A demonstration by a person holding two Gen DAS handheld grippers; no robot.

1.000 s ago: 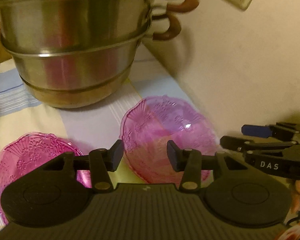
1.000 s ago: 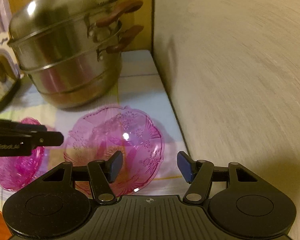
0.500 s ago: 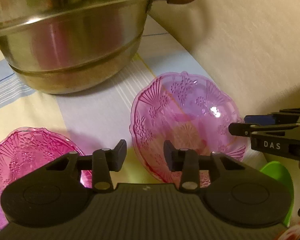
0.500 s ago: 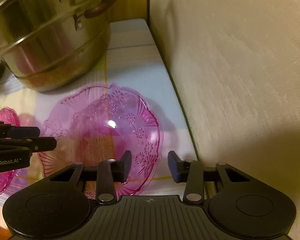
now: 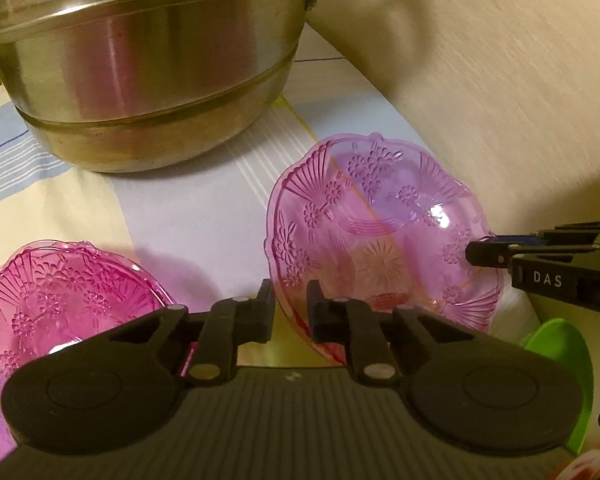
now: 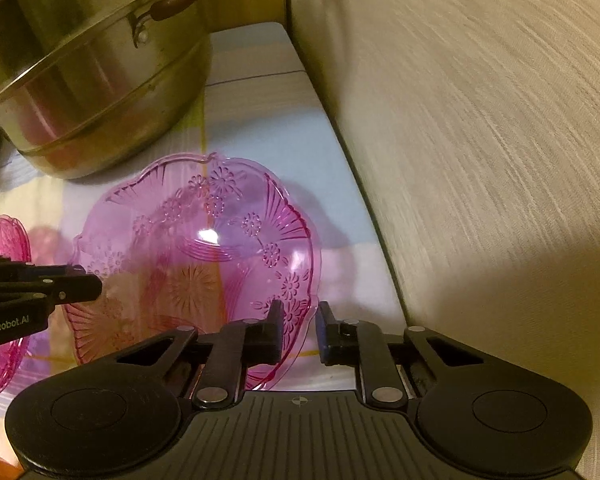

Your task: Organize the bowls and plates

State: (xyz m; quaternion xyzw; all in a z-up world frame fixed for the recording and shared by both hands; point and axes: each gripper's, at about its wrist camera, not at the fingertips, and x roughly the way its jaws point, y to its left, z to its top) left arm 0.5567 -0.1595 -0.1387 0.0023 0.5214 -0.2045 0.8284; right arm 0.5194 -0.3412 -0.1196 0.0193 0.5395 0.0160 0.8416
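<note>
A pale pink see-through bowl (image 5: 380,240) (image 6: 204,264) with a flower pattern sits on the striped cloth beside the wall. My left gripper (image 5: 291,300) is closing on the bowl's left rim, which runs between its fingers. My right gripper (image 6: 300,320) is closing on the opposite rim, with the scalloped edge between its pads. Each gripper shows from the side in the other's view: the right gripper (image 5: 480,250), the left gripper (image 6: 92,282). A second, darker pink bowl (image 5: 60,292) (image 6: 0,248) lies to the left, untouched.
A big steel steamer pot (image 5: 148,60) (image 6: 80,80) with brown handles stands just behind the bowls. A beige wall (image 5: 500,80) (image 6: 480,120) runs close along the right. A green plastic thing (image 5: 560,352) lies under the right gripper.
Both grippers have come down toward the pale bowl, one at each side. Their jaws have narrowed from wide apart to a small gap around the rim.
</note>
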